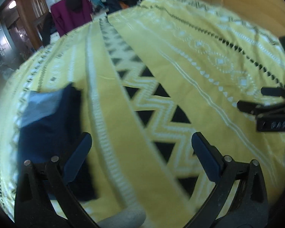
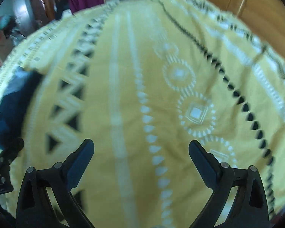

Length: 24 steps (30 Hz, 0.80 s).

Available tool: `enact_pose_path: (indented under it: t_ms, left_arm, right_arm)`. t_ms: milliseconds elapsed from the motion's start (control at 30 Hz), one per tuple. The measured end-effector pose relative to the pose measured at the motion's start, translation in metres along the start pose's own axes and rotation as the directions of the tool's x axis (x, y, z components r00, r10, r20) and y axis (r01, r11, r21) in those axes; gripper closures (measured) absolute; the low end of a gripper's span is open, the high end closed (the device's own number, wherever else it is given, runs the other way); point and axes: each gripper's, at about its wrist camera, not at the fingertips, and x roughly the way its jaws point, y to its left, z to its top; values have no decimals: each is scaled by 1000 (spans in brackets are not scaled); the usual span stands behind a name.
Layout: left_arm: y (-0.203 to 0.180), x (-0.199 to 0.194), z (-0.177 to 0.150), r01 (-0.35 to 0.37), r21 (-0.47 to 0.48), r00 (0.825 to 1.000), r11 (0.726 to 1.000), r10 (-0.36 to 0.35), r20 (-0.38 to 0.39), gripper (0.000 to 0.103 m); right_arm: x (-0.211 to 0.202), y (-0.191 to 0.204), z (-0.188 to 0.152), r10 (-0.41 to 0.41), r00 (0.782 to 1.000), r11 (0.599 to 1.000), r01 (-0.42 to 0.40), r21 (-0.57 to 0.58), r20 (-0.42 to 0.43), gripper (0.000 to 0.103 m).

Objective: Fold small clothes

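Observation:
A dark navy small garment (image 1: 49, 125) with a pale blue-grey part lies folded on the yellow patterned cloth (image 1: 161, 60), at the left in the left wrist view. My left gripper (image 1: 141, 142) is open and empty, its left finger just right of the garment. The garment also shows at the far left of the right wrist view (image 2: 7, 110). My right gripper (image 2: 141, 148) is open and empty above the yellow cloth (image 2: 161, 76), to the right of the garment. The right gripper also shows at the right edge of the left wrist view (image 1: 252, 98).
The yellow cloth with white and black patterns covers the whole work surface. A magenta garment (image 1: 72, 13) and other clothes hang or pile beyond its far edge. A wooden panel (image 1: 247, 1) stands at the back right. A grey object (image 1: 123, 218) lies at the bottom.

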Motion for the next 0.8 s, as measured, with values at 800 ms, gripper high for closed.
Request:
enact_pose_path:
  t_ms: [800]
  left_arm:
    - [59, -43, -53, -20, -203, 991, 979, 46, 122, 0]
  right_arm:
    - [62, -14, -32, 3, 1000, 992, -6, -123, -30, 0]
